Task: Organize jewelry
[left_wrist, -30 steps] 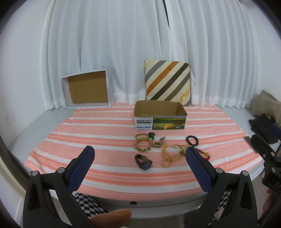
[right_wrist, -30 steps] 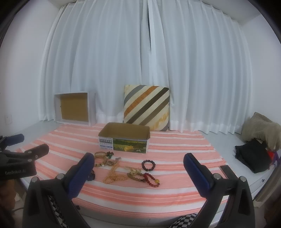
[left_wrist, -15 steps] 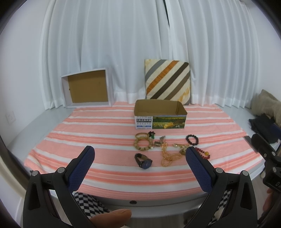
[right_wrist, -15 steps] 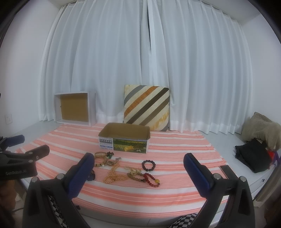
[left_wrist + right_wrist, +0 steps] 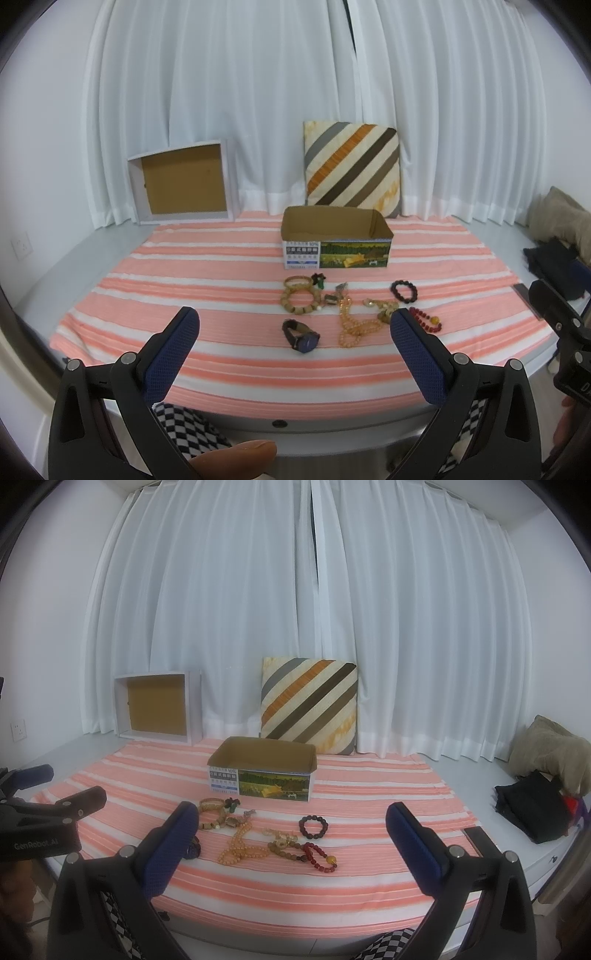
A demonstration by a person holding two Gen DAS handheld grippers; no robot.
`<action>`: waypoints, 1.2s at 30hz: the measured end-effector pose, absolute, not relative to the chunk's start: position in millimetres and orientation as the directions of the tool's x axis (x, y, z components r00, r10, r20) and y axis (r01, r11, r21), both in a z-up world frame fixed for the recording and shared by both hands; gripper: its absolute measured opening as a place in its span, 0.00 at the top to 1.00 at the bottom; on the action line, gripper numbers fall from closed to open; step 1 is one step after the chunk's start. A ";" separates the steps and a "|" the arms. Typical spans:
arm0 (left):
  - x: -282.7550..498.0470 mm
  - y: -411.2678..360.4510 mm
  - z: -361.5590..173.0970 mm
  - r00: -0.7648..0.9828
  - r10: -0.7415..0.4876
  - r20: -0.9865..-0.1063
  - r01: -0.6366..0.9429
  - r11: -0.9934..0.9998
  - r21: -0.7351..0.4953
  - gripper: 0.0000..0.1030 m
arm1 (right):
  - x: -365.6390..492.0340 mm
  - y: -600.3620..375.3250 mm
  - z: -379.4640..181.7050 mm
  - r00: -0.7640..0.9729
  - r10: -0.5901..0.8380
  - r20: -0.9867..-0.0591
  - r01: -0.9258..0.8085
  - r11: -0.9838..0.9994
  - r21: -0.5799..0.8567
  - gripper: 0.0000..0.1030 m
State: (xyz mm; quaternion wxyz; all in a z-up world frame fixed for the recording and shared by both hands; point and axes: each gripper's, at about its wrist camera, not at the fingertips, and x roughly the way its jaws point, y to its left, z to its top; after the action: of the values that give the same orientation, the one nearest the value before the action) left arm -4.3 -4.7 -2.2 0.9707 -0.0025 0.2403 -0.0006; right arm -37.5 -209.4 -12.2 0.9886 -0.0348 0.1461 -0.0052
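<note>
Currently catalogued: left claw (image 5: 291, 332), fingers spread wide apart, holding nothing, poised at the near edge of the surface (image 5: 110, 236). Right claw (image 5: 291, 825), likewise spread wide and holding nothing, poised at the same near edge, to the right of the left one.

Jewelry, all lying loose on the pink-and-white striped cloth (image 5: 207, 266), beyond both claws and apart from them:
- watch (image 5: 301, 335), dark strap, nearest item, seen between the left claw's fingers;
- orange bead necklace (image 5: 351, 325), just right of the watch;
- tan bead bracelet (image 5: 298, 301) and a bangle (image 5: 296, 282) behind it, touching or nearly so;
- small green-and-black charm (image 5: 318, 278) beside the bangle;
- dark bead bracelet (image 5: 313, 826), lying alone toward the right;
- red bead bracelet (image 5: 319, 856) with one yellow bead, nearest the right claw;
- brown bead string (image 5: 284, 845) (tangled with small gold pieces; details too small to tell).

Cardboard box (image 5: 334, 240), open-topped, stands just behind the jewelry. Striped cushion (image 5: 351, 168) and a shallow white-framed box (image 5: 181, 182) lean against the white curtains (image 5: 236, 609).
</note>
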 end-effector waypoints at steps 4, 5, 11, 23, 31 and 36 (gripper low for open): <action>-5.3 -4.5 -4.2 0.882 -0.003 -0.471 0.000 1.000 -0.006 0.00 | -38.6 -208.9 -12.8 0.957 -0.021 -0.289 0.000 0.998 -0.070 0.00; -5.6 -4.4 -4.6 0.882 -0.003 -0.471 0.000 1.000 -0.006 0.00 | -39.3 -208.4 -13.2 0.957 -0.021 -0.291 0.001 0.998 -0.070 0.00; -5.1 -4.3 -5.1 0.879 -0.003 -0.477 0.001 1.000 -0.004 0.00 | -39.2 -207.3 -17.7 0.955 -0.017 -0.295 -0.004 0.997 -0.071 0.00; 3.9 -5.6 -6.2 0.864 -0.003 -0.503 0.004 1.000 0.001 0.00 | -36.1 -208.2 -19.5 0.952 -0.017 -0.306 -0.004 0.998 -0.068 0.00; 16.4 -6.6 -11.3 0.840 -0.006 -0.542 0.014 1.000 0.010 0.00 | -31.3 -210.0 -21.8 0.948 -0.024 -0.317 0.004 0.998 -0.064 0.00; 33.0 -4.2 -22.0 0.807 -0.023 -0.591 0.037 0.999 0.011 0.00 | -17.0 -219.7 -26.9 0.941 -0.049 -0.335 0.035 0.998 -0.047 0.00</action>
State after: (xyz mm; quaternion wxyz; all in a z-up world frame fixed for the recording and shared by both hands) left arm 33.0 -4.2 -22.0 0.9504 0.0112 0.3105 -0.0158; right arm -17.0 -219.7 -26.9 0.9850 -0.0203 0.1703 -0.0215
